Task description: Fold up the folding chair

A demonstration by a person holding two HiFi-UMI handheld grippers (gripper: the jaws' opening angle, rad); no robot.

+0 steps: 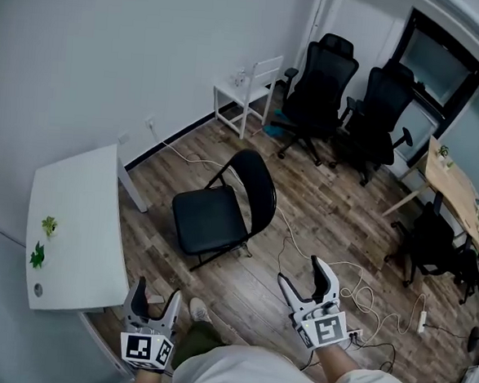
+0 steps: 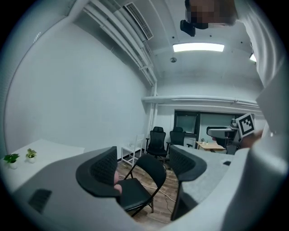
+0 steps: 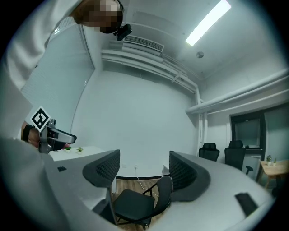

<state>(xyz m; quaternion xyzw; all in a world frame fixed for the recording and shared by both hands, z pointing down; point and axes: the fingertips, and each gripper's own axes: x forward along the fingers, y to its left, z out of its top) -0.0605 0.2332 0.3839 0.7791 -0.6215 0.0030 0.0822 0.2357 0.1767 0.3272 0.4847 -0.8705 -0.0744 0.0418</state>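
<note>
Standing folding chair point(image 1: 213, 217), potted plants point(image 1: 49, 226) on table point(image 1: 83, 200)

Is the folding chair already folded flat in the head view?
No, the folding chair stands open on the wooden floor, its seat down.

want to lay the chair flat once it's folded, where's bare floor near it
Bare wood floor lies between the folding chair and the two office chairs, and between that chair's seat and the left gripper. Crowded: loose cables and a power strip right of the right gripper.
</note>
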